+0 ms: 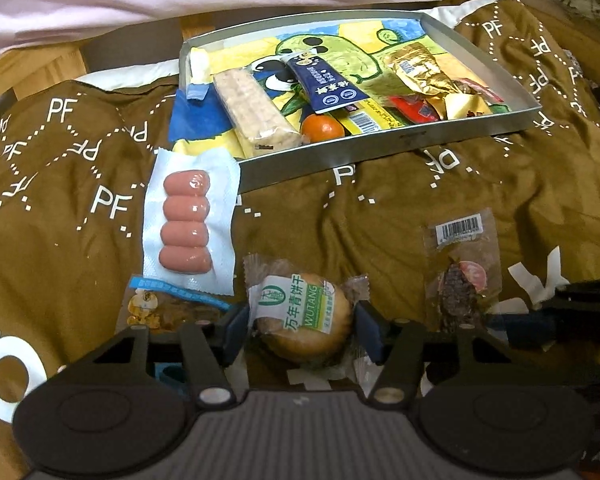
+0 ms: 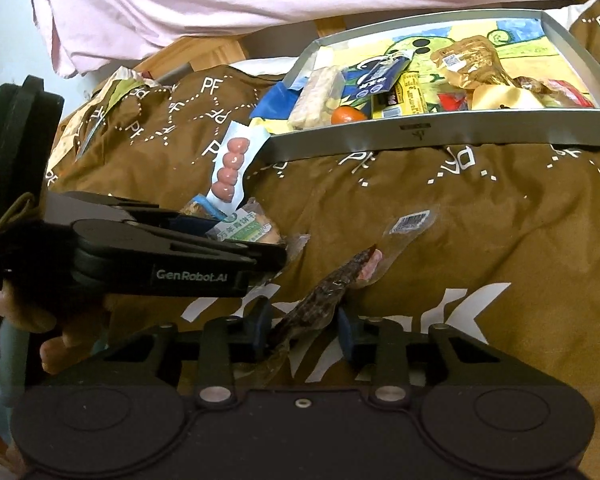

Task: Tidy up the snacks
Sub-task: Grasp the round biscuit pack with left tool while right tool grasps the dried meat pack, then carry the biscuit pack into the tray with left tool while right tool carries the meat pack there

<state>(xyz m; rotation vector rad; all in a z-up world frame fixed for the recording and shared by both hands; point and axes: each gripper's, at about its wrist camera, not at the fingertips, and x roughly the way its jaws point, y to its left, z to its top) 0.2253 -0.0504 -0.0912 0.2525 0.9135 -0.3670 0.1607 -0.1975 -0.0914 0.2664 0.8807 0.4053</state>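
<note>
Biscuit pack between spread left gripper fingers.

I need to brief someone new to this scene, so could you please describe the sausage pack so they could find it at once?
Start at the metal tray of snacks on the brown PF-printed cloth. Just off the tray's near left corner, on the cloth, lies the sausage pack. It alone shows four pink sausages stacked in a row under clear film on white backing.
</note>
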